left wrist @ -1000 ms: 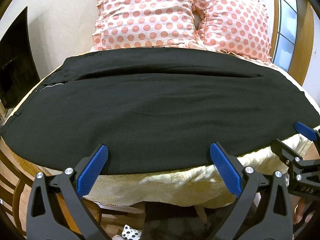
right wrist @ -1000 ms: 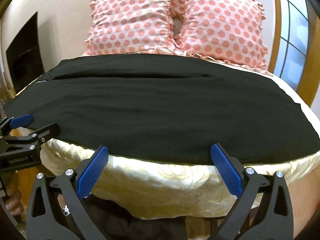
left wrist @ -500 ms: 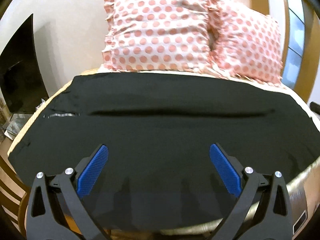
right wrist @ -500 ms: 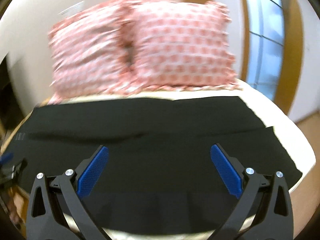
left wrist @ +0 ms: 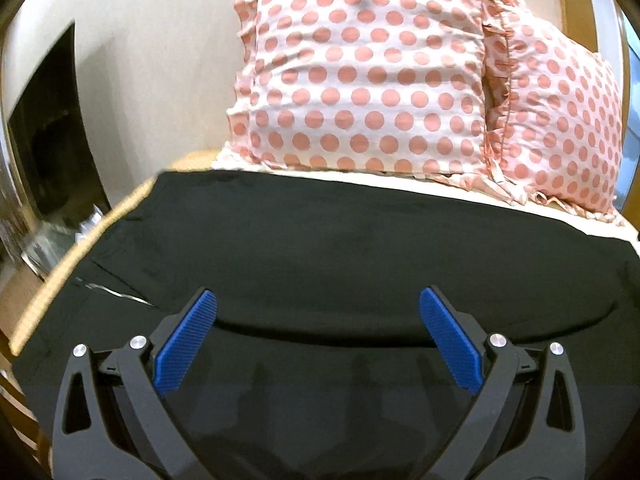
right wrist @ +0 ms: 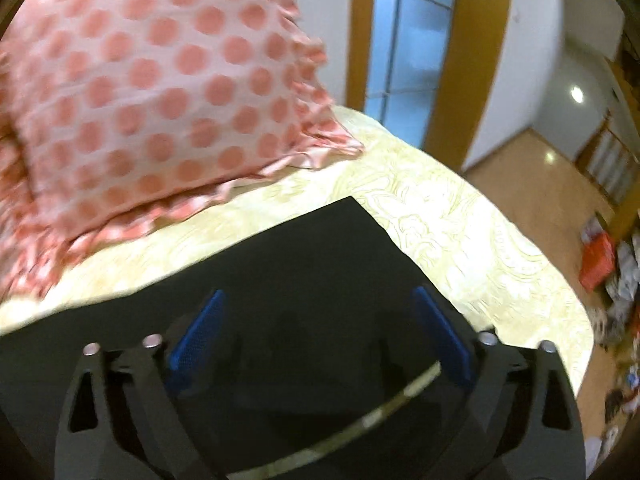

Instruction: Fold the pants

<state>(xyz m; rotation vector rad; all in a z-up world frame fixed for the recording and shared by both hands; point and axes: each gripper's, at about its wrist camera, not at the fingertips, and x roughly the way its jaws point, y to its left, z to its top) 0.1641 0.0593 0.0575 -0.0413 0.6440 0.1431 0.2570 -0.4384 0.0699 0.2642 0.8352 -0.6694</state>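
Black pants (left wrist: 320, 248) lie flat across the bed, legs side by side with a long seam gap between them. In the left wrist view my left gripper (left wrist: 318, 320) is open over the pants near the waist end, where a silvery zipper line (left wrist: 112, 290) shows at the left. In the right wrist view my right gripper (right wrist: 318, 320) is open over the leg-hem end of the pants (right wrist: 320, 256), whose far corner (right wrist: 352, 200) lies on the cream bedspread. Neither gripper holds cloth.
Two pink polka-dot pillows (left wrist: 360, 80) stand at the head of the bed, also in the right wrist view (right wrist: 152, 92). The cream bedspread (right wrist: 460, 232) reaches the right edge. A window (right wrist: 404, 40), wood floor and scattered items (right wrist: 600, 264) lie beyond.
Both grippers have moved forward from the bed's near edge to above the pants. The left went toward the waist end, the right swung right to the hem end. Both stayed open.
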